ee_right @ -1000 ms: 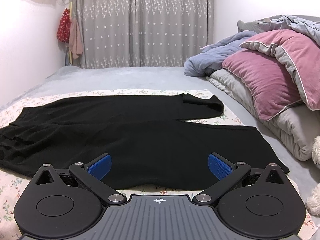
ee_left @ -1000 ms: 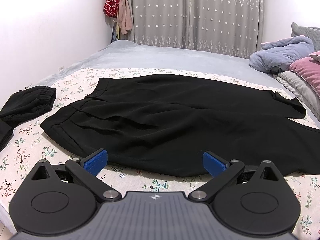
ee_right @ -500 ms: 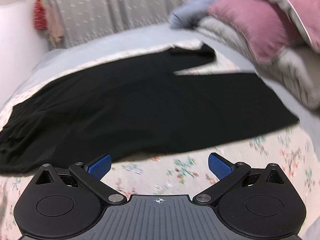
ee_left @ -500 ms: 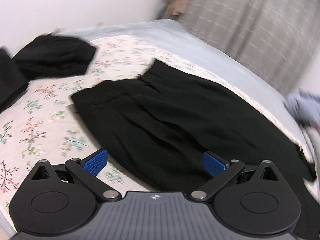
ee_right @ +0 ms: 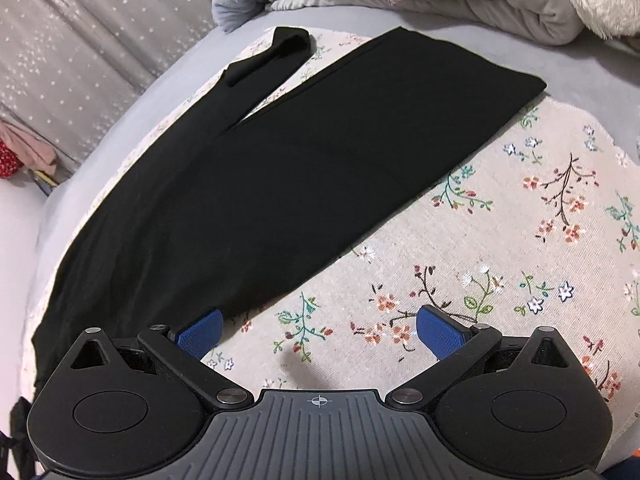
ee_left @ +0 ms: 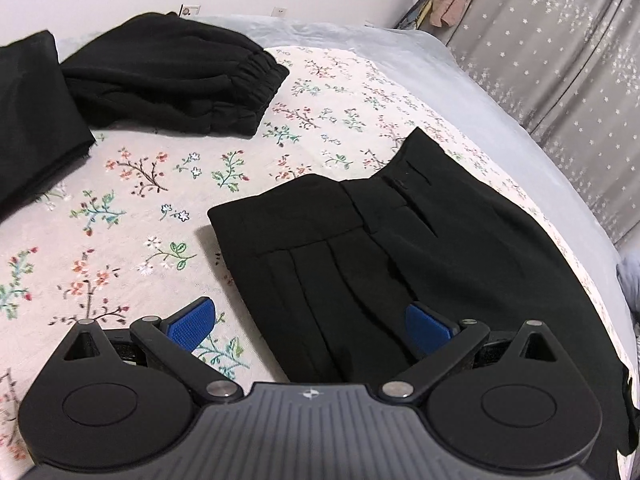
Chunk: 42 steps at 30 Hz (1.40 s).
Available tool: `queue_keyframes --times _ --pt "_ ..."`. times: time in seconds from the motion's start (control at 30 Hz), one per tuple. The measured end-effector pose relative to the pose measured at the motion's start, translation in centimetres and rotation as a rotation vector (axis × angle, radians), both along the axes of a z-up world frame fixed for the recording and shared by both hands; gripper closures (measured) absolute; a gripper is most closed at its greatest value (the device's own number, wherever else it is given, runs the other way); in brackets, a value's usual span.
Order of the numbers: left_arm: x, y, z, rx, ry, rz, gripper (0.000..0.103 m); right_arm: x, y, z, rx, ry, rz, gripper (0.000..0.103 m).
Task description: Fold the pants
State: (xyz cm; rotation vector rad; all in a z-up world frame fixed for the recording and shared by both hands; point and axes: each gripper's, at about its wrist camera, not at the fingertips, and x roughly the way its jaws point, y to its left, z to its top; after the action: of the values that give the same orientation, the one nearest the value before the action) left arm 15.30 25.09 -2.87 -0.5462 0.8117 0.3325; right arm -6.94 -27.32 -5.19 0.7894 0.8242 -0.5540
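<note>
Both grippers dropped and tilted down toward the bed. Left gripper (ee_left: pixel 310 320) swung left: pants (ee_left: pixel 400 248) waistband now straight ahead, near corner between its wide-apart fingers. Right gripper (ee_right: pixel 318 330) swung right: leg hem ahead, floral sheet (ee_right: pixel 500 240) under its spread fingers.

Right gripper (ee_right: pixel 318 330) fingers spread, empty, above pants (ee_right: pixel 280 168) leg edge

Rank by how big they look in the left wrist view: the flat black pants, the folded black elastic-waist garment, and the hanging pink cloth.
1. Flat black pants, nearest the camera.
2. Folded black elastic-waist garment.
3. Hanging pink cloth, far off, so its true size is unsure.
</note>
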Motion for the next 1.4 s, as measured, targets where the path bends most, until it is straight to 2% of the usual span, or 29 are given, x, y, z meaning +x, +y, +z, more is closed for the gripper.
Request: queue_keyframes --times 0.13,0.23,0.33,0.4,0.43,0.47,0.5,0.57,0.73,0.77,0.8,0.83,0.9,0.97,1.23,1.4 --pt "0.9 0.1 -1.7 -0.032 0.045 0.021 0.000 0.1 -0.3 0.1 -0.024 -0.004 -0.015 0.001" --pt "1.6 -0.4 -1.9 -0.046 -0.007 0.015 0.008 -0.1 -1.1 0.2 -0.039 -0.012 -0.056 0.003" --pt "2.3 -0.9 -1.9 -0.010 -0.024 0.000 0.034 -0.1 -1.9 0.1 -0.048 -0.013 -0.097 0.007" --pt "2.7 -1.0 -2.0 0.026 -0.011 0.010 0.079 -0.3 -2.7 0.2 -0.049 -0.022 -0.137 0.016" --pt "2.7 -0.7 -2.0 0.028 -0.009 0.021 0.085 -0.6 -3.3 0.2 -0.050 -0.026 -0.165 0.019" --pt "2.7 -0.2 -2.0 0.013 -0.019 0.027 0.089 -1.0 -4.0 0.1 -0.045 -0.029 -0.206 0.028" --pt "2.6 0.2 -1.9 -0.003 -0.033 0.035 0.090 -1.4 -4.8 0.0 -0.035 -0.036 -0.242 0.037" --pt "2.2 0.9 -1.2 -0.005 -0.071 0.038 0.090 -2.1 -6.0 -0.3 -0.013 -0.052 -0.306 0.046" --pt "1.1 2.7 0.6 -0.018 -0.161 0.059 0.091 -1.8 -7.1 -0.4 -0.045 -0.043 -0.358 0.057" --pt "0.7 3.3 1.0 -0.025 -0.172 0.067 0.091 -1.5 -7.3 -0.4 -0.056 -0.037 -0.363 0.073" --pt "0.4 3.7 1.2 -0.031 -0.176 0.072 0.091 -1.3 -7.6 -0.5 -0.060 -0.034 -0.364 0.093" --pt "0.2 3.9 1.3 -0.035 -0.177 0.074 0.091 -1.4 -7.8 -0.7 -0.048 -0.038 -0.364 0.101" --pt "-0.6 4.5 1.5 -0.034 -0.178 0.070 0.091 -2.0 -8.1 -0.9 0.000 -0.084 -0.365 0.103" --pt "-1.6 4.6 1.7 -0.033 -0.176 0.067 0.091 -2.9 -7.8 -0.5 0.005 -0.115 -0.358 0.103" --pt "-4.6 7.0 2.3 -0.058 -0.177 0.111 0.091 -5.0 -5.8 1.9 -0.075 -0.161 -0.319 0.103" --pt "-6.0 9.4 1.9 -0.110 -0.172 0.197 0.091 -4.6 -5.1 2.3 -0.098 -0.161 -0.246 0.103"
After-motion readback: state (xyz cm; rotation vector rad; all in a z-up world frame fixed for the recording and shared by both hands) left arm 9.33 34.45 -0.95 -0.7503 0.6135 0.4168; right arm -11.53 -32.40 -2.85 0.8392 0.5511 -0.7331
